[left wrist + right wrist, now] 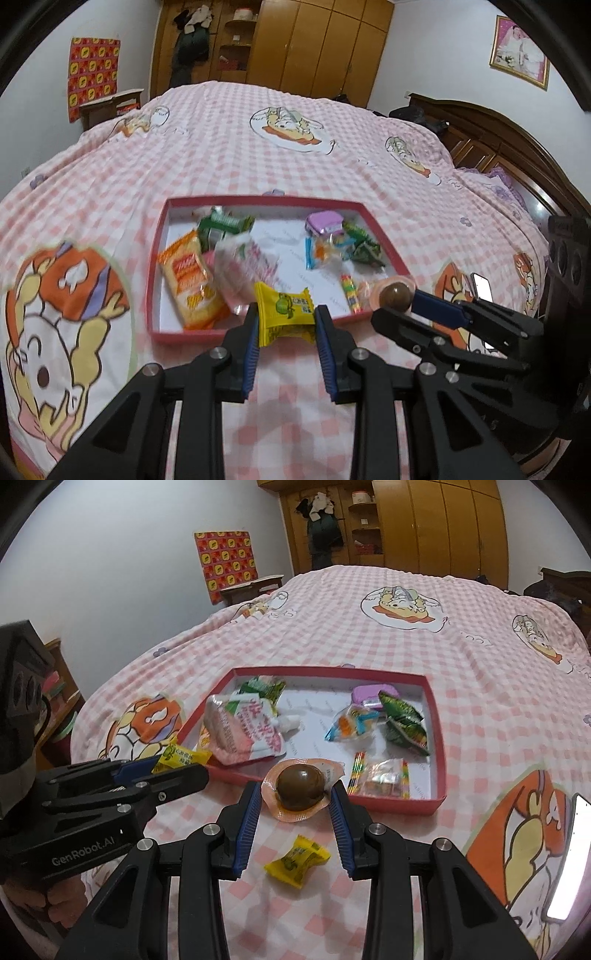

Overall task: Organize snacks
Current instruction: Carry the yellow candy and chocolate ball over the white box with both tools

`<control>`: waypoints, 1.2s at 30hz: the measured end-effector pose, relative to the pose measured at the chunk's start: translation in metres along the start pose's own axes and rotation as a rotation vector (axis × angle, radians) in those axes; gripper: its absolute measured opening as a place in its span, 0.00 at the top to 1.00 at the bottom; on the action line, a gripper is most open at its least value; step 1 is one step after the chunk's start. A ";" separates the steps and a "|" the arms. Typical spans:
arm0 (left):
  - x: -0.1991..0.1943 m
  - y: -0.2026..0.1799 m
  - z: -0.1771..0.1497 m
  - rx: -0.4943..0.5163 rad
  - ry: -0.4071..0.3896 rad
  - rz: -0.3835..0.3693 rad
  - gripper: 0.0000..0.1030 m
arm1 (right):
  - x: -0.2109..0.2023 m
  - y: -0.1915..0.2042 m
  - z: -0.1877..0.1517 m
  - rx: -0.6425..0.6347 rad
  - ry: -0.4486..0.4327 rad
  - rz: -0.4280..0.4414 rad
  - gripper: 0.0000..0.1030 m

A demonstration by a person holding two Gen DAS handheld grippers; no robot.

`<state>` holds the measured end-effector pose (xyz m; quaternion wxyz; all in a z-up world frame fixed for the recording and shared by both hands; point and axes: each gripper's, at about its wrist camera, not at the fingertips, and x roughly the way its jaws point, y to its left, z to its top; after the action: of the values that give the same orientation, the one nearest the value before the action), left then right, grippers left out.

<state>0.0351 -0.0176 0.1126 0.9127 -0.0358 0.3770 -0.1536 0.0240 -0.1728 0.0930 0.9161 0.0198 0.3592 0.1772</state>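
On the bed, left gripper (pixel 285 317) clamps a yellow candy (pixel 286 313); right gripper (pixel 295 794) clamps an egg pack (pixel 300 789), both just near the red tray (pixel 437 746).

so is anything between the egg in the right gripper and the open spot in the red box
Nothing visible blocks it. The right gripper holds the packaged egg just in front of the red box's low near wall, and bare white floor lies right behind it, between the pink pouch and the rainbow candy pack.

A pink checked bedspread (pixel 295 162), wooden wardrobe (pixel 314 44) and framed picture (pixel 519 51).
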 end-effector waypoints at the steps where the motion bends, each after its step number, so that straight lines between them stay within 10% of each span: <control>1: 0.001 0.000 0.004 0.003 -0.003 0.001 0.71 | 0.000 -0.001 0.002 0.001 -0.002 -0.001 0.63; 18: 0.033 0.005 0.069 0.029 -0.055 0.003 0.71 | 0.019 -0.015 0.049 -0.028 -0.023 -0.003 0.63; 36: 0.124 0.032 0.086 0.004 0.081 0.038 0.72 | 0.083 -0.039 0.079 -0.003 0.012 0.006 0.63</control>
<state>0.1860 -0.0296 0.0843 0.8996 -0.0205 0.4137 -0.1384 0.1453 -0.1738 0.0910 0.9133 0.0186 0.3647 0.1804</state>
